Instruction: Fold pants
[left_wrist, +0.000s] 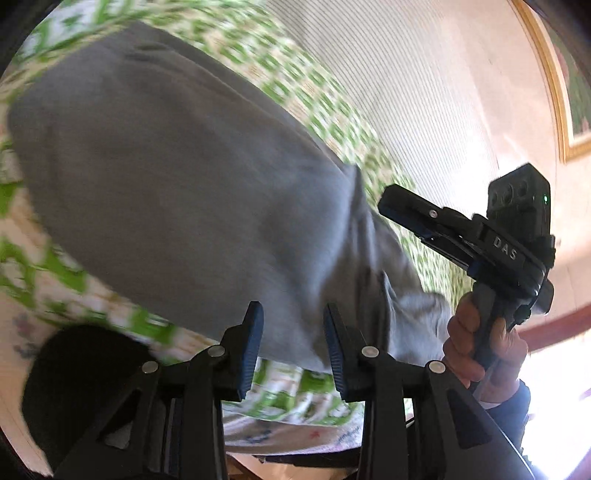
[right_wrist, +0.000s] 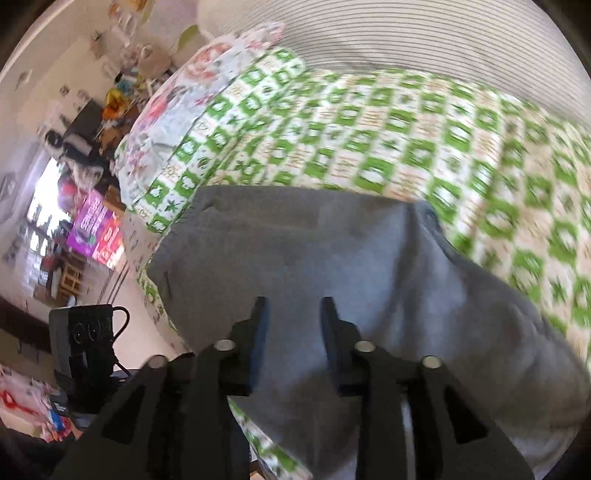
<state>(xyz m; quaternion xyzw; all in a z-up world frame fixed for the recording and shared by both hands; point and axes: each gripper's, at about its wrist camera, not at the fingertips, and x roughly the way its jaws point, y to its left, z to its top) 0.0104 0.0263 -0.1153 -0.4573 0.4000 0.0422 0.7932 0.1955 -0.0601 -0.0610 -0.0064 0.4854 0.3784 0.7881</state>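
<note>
Grey pants (left_wrist: 177, 177) lie spread on a bed with a green-and-white patterned cover (left_wrist: 258, 55). They also show in the right wrist view (right_wrist: 332, 258), lying flat across the near part of the bed. My left gripper (left_wrist: 293, 325) is open and empty above the near edge of the pants. My right gripper (right_wrist: 293, 321) is open and empty just above the grey cloth. The right gripper also shows in the left wrist view (left_wrist: 402, 210), held in a hand to the right of the pants, raised above the bed.
A striped sheet (right_wrist: 406, 40) covers the far side of the bed. A floral pillow (right_wrist: 192, 85) lies at the bed's far left. A cluttered room with shelves (right_wrist: 74, 184) lies beyond the left edge. A gold picture frame (left_wrist: 554, 92) hangs on the wall.
</note>
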